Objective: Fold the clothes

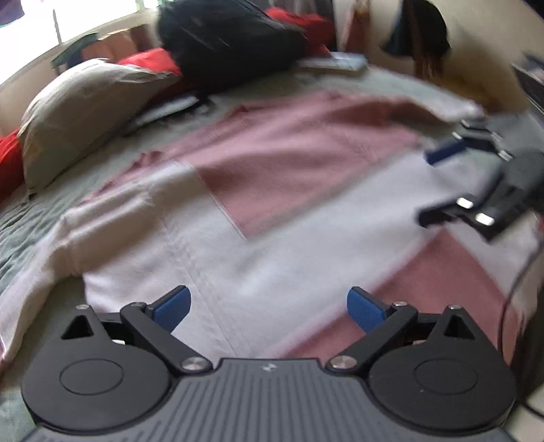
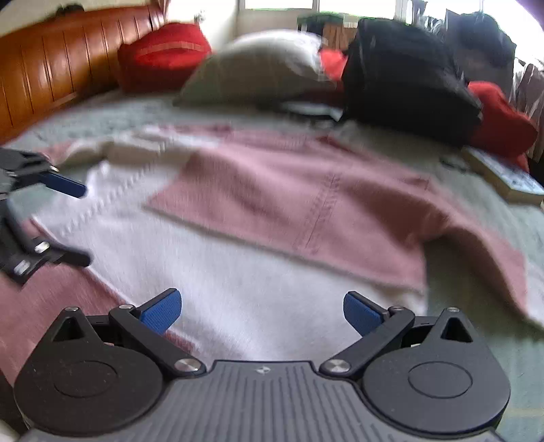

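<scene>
**Both grippers empty above a pink-and-white sweater on the bed**

While its blue pads stood spread wide with only cloth beneath and nothing between them, the left gripper (image 1: 268,307) hung over the sweater (image 1: 272,190), a pink-and-white block-patterned knit lying spread across the grey-green bedspread (image 1: 30,224). The right gripper (image 2: 261,311) was likewise splayed and held nothing, poised over the sweater's white lower panel.

The left wrist view alone caught the right gripper from the side, at the picture's right edge, with its fingers apart above the cloth, along with a dark item hanging on the pale wall (image 1: 421,30). The right wrist view alone showed the left gripper at its left edge, the wooden headboard (image 2: 51,57) and a red cushion (image 2: 163,54) against it.

Beyond the sweater, both views took in a beige pillow (image 1: 81,112), a black bag (image 1: 231,44) with red fabric behind it, and a book (image 2: 510,176) lying flat near the bed's edge. Bright windows (image 2: 278,4) lit the far wall. Both pictures were blurred.
</scene>
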Action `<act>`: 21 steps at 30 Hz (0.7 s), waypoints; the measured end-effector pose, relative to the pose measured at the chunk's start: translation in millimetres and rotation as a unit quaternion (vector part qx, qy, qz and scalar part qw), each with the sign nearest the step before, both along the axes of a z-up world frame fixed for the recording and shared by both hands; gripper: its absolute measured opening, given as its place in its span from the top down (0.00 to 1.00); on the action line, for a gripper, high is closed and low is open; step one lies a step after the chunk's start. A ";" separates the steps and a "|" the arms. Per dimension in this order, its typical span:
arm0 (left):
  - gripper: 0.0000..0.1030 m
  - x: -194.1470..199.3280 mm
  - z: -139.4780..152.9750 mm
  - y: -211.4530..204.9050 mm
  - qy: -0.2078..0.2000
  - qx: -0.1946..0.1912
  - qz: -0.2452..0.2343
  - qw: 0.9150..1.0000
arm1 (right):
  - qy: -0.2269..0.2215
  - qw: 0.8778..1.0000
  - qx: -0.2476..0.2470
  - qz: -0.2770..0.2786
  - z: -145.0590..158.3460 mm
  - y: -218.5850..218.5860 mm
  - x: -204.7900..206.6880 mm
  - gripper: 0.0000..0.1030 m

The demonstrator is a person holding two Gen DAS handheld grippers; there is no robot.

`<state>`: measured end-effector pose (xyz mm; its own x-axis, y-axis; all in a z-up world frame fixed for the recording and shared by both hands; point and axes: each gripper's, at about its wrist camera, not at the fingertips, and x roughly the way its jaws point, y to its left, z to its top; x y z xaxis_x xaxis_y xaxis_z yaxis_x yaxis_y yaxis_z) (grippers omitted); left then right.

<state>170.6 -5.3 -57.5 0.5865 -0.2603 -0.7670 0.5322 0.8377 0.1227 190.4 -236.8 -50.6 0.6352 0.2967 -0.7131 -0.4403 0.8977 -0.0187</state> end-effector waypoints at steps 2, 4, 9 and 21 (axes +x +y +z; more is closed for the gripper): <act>0.03 -15.9 -7.1 11.1 0.007 -0.008 0.014 1.000 | -0.004 1.000 -0.003 -0.010 -10.1 -3.6 -11.4 0.00; 0.01 -32.0 -10.9 30.9 0.028 -0.032 0.038 0.998 | -0.013 0.999 0.011 -0.030 -13.0 -12.9 -26.5 0.00; 0.01 -72.1 0.0 52.1 0.033 -0.018 0.048 0.998 | -0.025 0.997 0.012 -0.073 -14.4 -19.0 -56.4 0.00; 0.01 -98.6 -12.9 14.4 0.058 -0.080 0.022 0.995 | -0.017 0.993 0.026 -0.115 -16.5 -15.1 -83.5 0.00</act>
